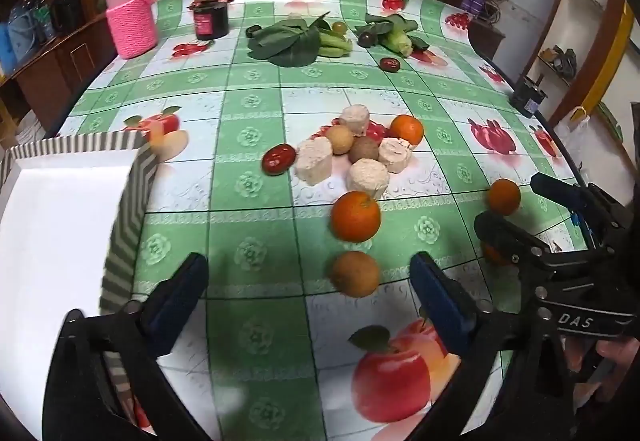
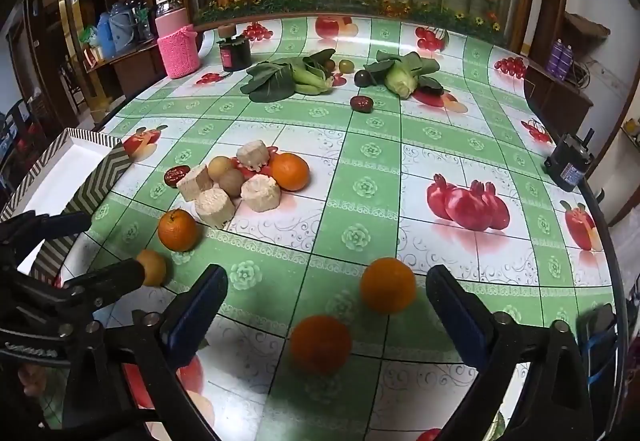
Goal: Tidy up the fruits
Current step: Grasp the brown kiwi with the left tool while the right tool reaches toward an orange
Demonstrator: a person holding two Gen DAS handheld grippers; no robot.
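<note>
My left gripper [image 1: 308, 277] is open above the table, with a brown round fruit [image 1: 355, 273] between its fingers and an orange [image 1: 355, 216] just beyond. My right gripper [image 2: 326, 287] is open, with two oranges [image 2: 387, 289] [image 2: 320, 343] lying between its fingers. A pile of beige cakes [image 1: 314, 161], brown fruits [image 1: 340, 139], a red date [image 1: 279, 159] and an orange [image 1: 407, 129] sits mid-table. The striped box [image 1: 120, 225] with a white inside stands at the left. The right gripper shows in the left wrist view [image 1: 520, 201] around an orange [image 1: 504, 197].
Leafy greens [image 1: 288, 41], a corn cob [image 1: 400, 41], dark fruits [image 1: 390, 64], a dark jar [image 1: 211, 19] and a pink-sleeved jar [image 1: 130, 17] stand at the far side. A small black box [image 1: 528, 97] sits at the right table edge.
</note>
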